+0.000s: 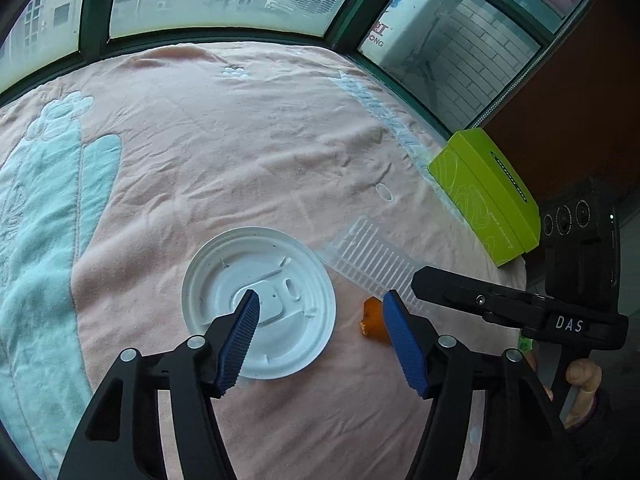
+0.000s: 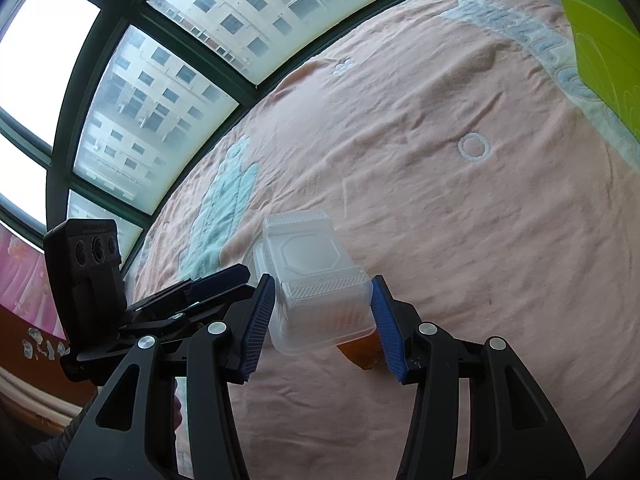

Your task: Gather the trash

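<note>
A white plastic cup lid (image 1: 260,304) lies flat on the pink blanket. My left gripper (image 1: 320,338) is open just above it, the left finger over the lid's middle, the right finger beside an orange scrap (image 1: 372,318). A clear plastic clamshell container (image 1: 370,262) lies right of the lid. In the right wrist view this container (image 2: 316,280) sits between the pads of my right gripper (image 2: 324,326), which close against its two sides. The orange scrap (image 2: 360,350) shows under it by the right pad. The right gripper's body shows in the left wrist view (image 1: 520,308).
The pink blanket (image 1: 240,152) with pale blue patterns covers the surface. A lime-green box (image 1: 486,196) stands at the right edge, also at the top right of the right wrist view (image 2: 604,48). Green-framed windows (image 1: 200,36) run along the far side.
</note>
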`<act>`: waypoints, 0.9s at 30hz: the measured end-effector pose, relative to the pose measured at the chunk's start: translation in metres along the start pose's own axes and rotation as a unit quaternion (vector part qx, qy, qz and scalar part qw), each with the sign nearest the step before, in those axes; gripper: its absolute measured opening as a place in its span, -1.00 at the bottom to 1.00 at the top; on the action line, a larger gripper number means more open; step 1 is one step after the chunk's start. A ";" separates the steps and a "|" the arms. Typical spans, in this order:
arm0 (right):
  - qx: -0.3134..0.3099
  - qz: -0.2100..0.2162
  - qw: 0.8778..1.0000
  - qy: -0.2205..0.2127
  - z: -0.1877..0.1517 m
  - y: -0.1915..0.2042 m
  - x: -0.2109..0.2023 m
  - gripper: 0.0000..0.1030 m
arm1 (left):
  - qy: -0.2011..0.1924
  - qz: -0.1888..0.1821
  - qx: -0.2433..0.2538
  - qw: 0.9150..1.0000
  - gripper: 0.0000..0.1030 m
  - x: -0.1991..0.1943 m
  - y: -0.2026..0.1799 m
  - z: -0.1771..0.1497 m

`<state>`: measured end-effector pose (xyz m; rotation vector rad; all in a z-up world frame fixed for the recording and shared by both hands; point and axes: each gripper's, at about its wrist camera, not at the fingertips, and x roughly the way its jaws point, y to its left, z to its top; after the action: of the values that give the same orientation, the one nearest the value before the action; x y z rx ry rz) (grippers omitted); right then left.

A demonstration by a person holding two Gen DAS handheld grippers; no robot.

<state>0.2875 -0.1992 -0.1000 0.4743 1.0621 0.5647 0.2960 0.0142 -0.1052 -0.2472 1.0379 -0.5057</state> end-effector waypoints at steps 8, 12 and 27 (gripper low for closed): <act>0.009 0.010 1.000 -0.003 -0.003 -0.002 -0.003 -0.06 | -0.005 -0.033 -0.012 0.999 -0.30 -0.001 0.001 -0.001; 0.007 0.008 1.000 -0.004 -0.004 0.000 -0.003 -0.07 | -0.006 -0.057 -0.027 0.998 -0.30 -0.004 0.003 -0.002; 0.032 0.033 0.999 -0.020 -0.003 -0.003 -0.007 -0.08 | -0.002 -0.054 -0.035 0.998 -0.45 -0.001 0.005 -0.004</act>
<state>0.2829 -0.2060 -0.0984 0.5769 1.0318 0.5793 0.2937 0.0185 -0.1086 -0.3685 1.0437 -0.5673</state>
